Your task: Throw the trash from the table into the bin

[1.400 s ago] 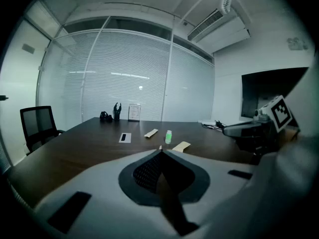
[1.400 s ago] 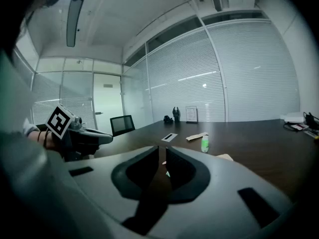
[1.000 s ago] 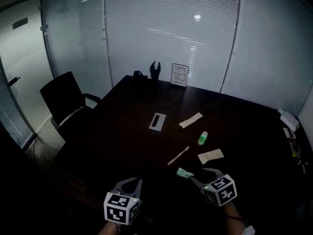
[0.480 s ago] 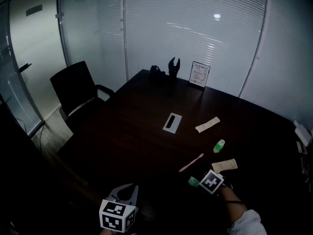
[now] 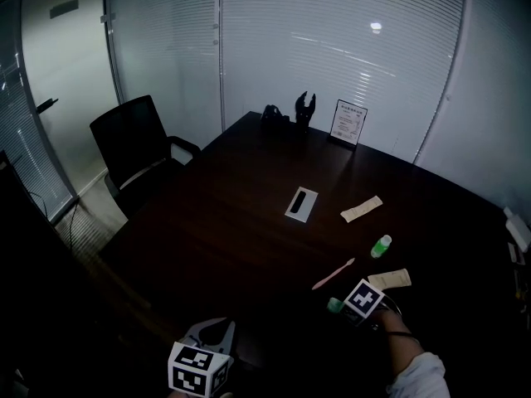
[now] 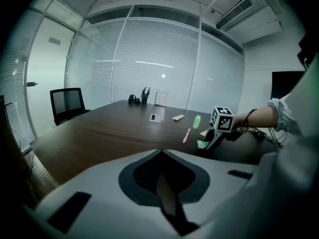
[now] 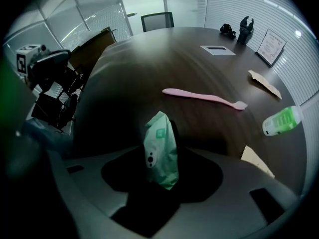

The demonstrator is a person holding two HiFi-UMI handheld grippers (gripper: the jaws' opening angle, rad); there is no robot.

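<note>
Right gripper view, recorder asking: what is sitting between the jaws?

Observer: A small green packet (image 7: 160,151) is standing upright in the notch. The right gripper (image 5: 342,308) is pinching it. Its jaws have just been closing, and both are lying against the packet's sides.

Recorder: Where is that putting the packet?

Observer: Head view is showing the gripper pointing steeply down at the near right part of the dark table (image 5: 216,222). The packet is sitting at its tip, low over the wood. Contact with the surface: I am not managing to tell.

Recorder: What is lying around it?

Observer: A pink toothbrush (image 7: 204,96) is lying just beyond the packet. A green bottle (image 7: 282,120) is resting on its side further right. A tan wrapper (image 5: 391,279) is lying just beside the gripper, and a second wrapper (image 7: 265,83) is lying further off, past the toothbrush.

Recorder: And the other hand?

Observer: The left gripper (image 6: 160,153) is hovering by the table's near edge, well apart from the right one. Its jaws are pressing together, tips meeting.
</note>
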